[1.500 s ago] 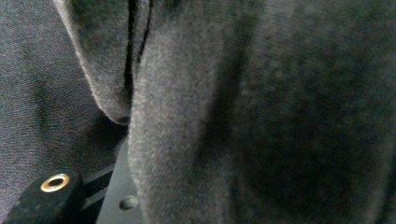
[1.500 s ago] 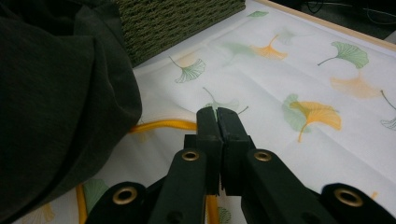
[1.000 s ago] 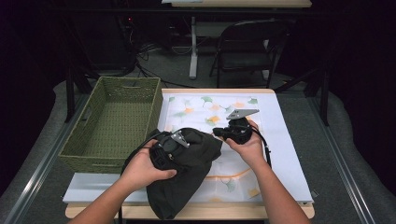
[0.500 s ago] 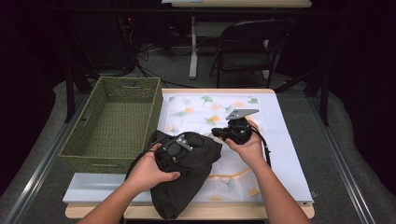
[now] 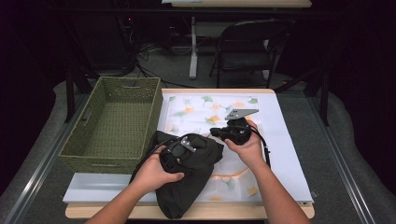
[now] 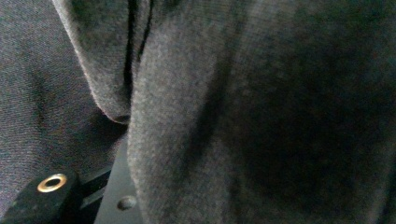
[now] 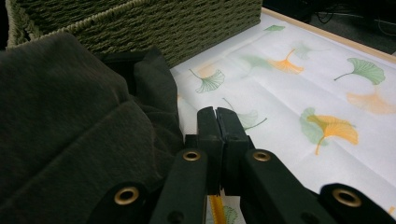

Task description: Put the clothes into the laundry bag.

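High view at the table: my left gripper point(image 5: 180, 151) sits buried in the dark garment point(image 5: 187, 179), which lies bunched across the front left of the leaf-printed cloth point(image 5: 275, 140) and hangs over the table's near edge, its upper end just beside the green woven basket point(image 5: 114, 123). My right gripper point(image 5: 223, 133) rests on the cloth at the garment's right edge, its grey plate tilted up behind it. Right gripper view: my jaws are pressed flat together with nothing between them, the tips lying on the printed leaves right beside a fold of the garment point(image 7: 70, 126), the basket wall point(image 7: 154, 23) close behind. Left gripper view: grey-black fabric point(image 6: 233, 121) crowds the lens, folds draped over the jaws, and I cannot tell whether they are clamped on the cloth or parted, though a ridge of fabric seems to run between them
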Demonstrator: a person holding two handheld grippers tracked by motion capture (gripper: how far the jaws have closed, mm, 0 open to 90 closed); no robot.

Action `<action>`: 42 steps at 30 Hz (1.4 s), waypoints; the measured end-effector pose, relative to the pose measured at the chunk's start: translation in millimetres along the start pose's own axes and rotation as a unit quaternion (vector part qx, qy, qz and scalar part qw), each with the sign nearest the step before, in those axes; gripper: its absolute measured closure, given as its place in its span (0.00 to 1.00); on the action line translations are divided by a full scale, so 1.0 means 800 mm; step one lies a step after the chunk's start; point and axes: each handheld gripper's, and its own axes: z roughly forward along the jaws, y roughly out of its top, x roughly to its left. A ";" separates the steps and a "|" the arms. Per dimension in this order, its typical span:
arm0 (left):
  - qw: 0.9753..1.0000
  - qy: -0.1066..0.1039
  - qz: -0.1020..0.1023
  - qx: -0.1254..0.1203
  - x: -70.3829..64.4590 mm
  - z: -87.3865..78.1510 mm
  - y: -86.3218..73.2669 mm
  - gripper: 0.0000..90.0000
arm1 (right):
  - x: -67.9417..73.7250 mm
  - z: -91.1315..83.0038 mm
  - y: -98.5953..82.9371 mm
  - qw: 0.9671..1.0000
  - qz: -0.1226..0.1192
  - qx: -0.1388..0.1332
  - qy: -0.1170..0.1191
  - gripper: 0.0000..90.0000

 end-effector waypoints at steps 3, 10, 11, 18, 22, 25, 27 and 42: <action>1.000 0.000 -0.005 -0.001 0.000 0.006 0.000 0.66 | 0.001 0.000 0.000 1.000 -0.001 0.000 0.002 1.00; 1.000 0.003 -0.005 0.000 0.000 0.013 0.003 0.65 | 0.005 -0.002 0.002 1.000 0.000 -0.008 0.005 1.00; 1.000 0.004 -0.006 0.000 0.000 0.014 0.004 0.65 | 0.005 -0.003 0.004 1.000 -0.003 -0.010 0.005 1.00; 1.000 -0.003 -0.011 0.006 -0.001 0.023 0.006 0.63 | 0.014 -0.011 0.010 1.000 -0.007 -0.026 0.007 1.00; 1.000 -0.010 -0.017 0.003 0.000 0.030 0.006 0.62 | 0.017 -0.013 0.013 1.000 -0.009 -0.027 0.009 1.00; 1.000 -0.013 -0.020 0.005 0.001 0.034 0.006 0.61 | 0.020 -0.015 0.015 0.999 -0.010 -0.030 0.010 1.00; 1.000 -0.015 -0.024 0.009 0.001 0.037 0.007 0.61 | 0.022 -0.016 0.016 0.999 -0.009 -0.033 0.013 1.00; 0.998 -0.026 -0.047 0.016 0.007 0.049 0.014 0.59 | 0.041 -0.026 0.023 0.999 -0.022 -0.035 0.029 1.00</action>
